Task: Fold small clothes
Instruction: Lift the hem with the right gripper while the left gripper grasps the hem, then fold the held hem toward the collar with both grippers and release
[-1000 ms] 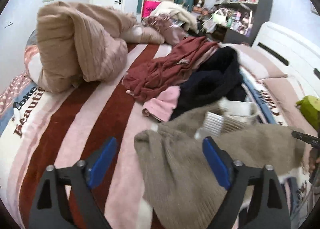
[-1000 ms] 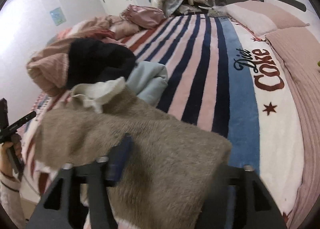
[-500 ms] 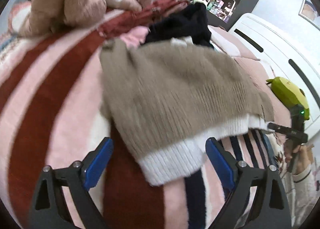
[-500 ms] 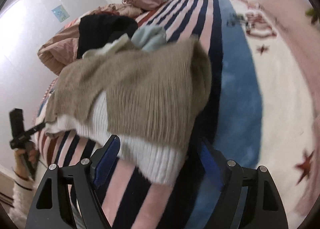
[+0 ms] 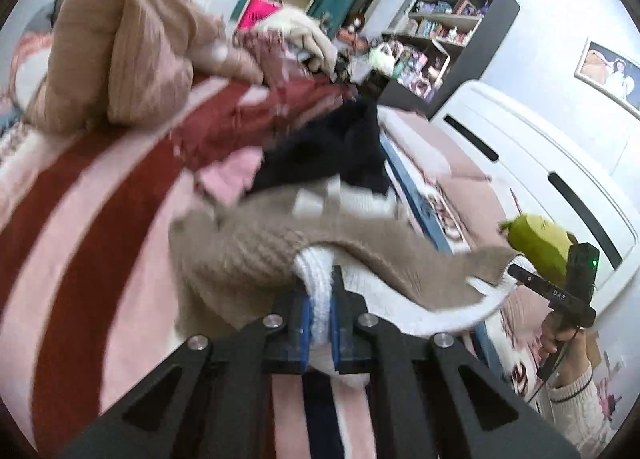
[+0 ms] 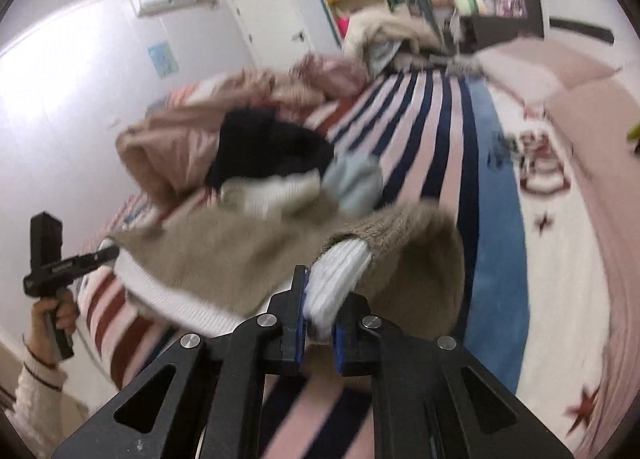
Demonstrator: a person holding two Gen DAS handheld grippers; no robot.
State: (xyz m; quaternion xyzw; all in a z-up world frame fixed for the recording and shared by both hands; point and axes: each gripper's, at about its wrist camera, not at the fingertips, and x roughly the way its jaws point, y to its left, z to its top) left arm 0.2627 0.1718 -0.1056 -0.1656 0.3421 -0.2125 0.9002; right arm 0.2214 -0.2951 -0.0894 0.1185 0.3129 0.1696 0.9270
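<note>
A beige knitted sweater [image 5: 248,255] with a white ribbed hem lies on the striped bed blanket [image 5: 80,239], its hem stretched between both grippers. My left gripper [image 5: 322,299] has its jaws closing tight on one bunched corner of the white hem. My right gripper [image 6: 320,299] has its jaws closing the same way on the opposite hem corner, with the sweater [image 6: 224,247] sagging between. In each view a hand [image 5: 560,339] holds the other gripper at the picture's edge. The sweater's collar end rests against the clothes pile.
Behind the sweater lies a pile: a black garment [image 5: 340,151], a dark red one [image 5: 240,127], a pink one [image 5: 232,175] and a light blue one [image 6: 352,183]. A tan ribbed blanket [image 5: 120,51] is bunched at back left. A green plush toy [image 5: 536,235] sits by the white headboard [image 5: 540,151].
Both grippers stood open around the sweater's white hem half a second ago. Now both have shut on it, and the hem edge is lifted off the blanket.
</note>
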